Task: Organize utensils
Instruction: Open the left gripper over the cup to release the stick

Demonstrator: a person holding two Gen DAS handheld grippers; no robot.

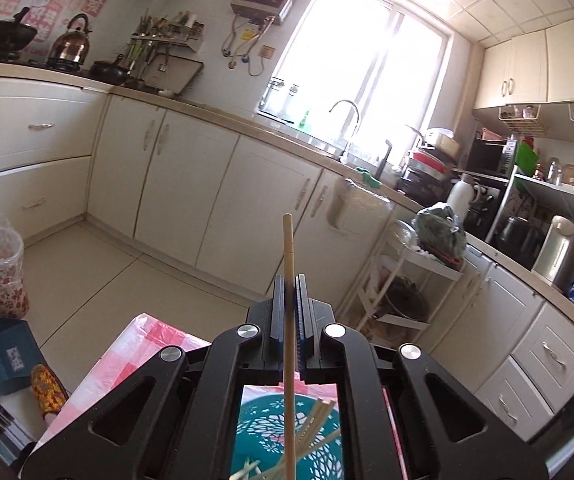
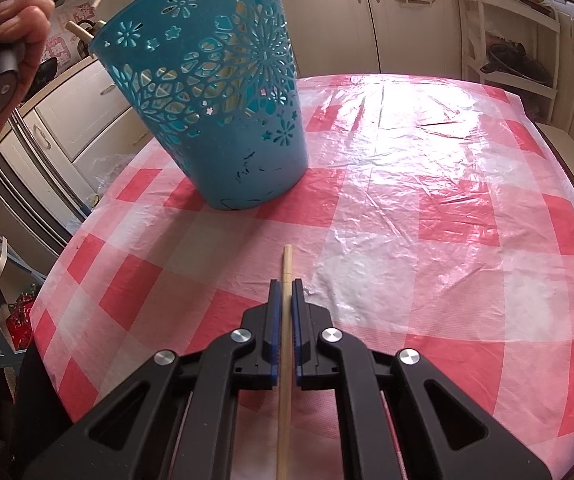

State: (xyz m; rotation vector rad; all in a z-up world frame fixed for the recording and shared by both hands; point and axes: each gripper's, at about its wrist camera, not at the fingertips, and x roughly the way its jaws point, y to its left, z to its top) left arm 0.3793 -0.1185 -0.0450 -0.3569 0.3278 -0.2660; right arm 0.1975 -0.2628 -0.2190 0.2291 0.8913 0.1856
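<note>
My left gripper (image 1: pixel 289 280) is shut on a wooden chopstick (image 1: pixel 288 248) that stands upright between its fingers, held over the teal openwork basket (image 1: pixel 259 432), which has several chopsticks (image 1: pixel 315 420) inside. In the right wrist view the same teal basket (image 2: pixel 215 92) stands on the pink checked tablecloth (image 2: pixel 407 200), far left of centre. My right gripper (image 2: pixel 285 282) is shut on another wooden chopstick (image 2: pixel 286 264) and holds it low over the table, in front of the basket. The hand on the left gripper's handle (image 2: pixel 19 12) is above the basket's left rim.
White kitchen cabinets (image 1: pixel 207 184) and a counter with a sink tap (image 1: pixel 347 120) run behind the table. A white trolley (image 1: pixel 399 280) stands near the table's far edge. A flowered bin (image 1: pixel 1 272) stands on the floor at left. The table edge (image 2: pixel 59 272) curves at left.
</note>
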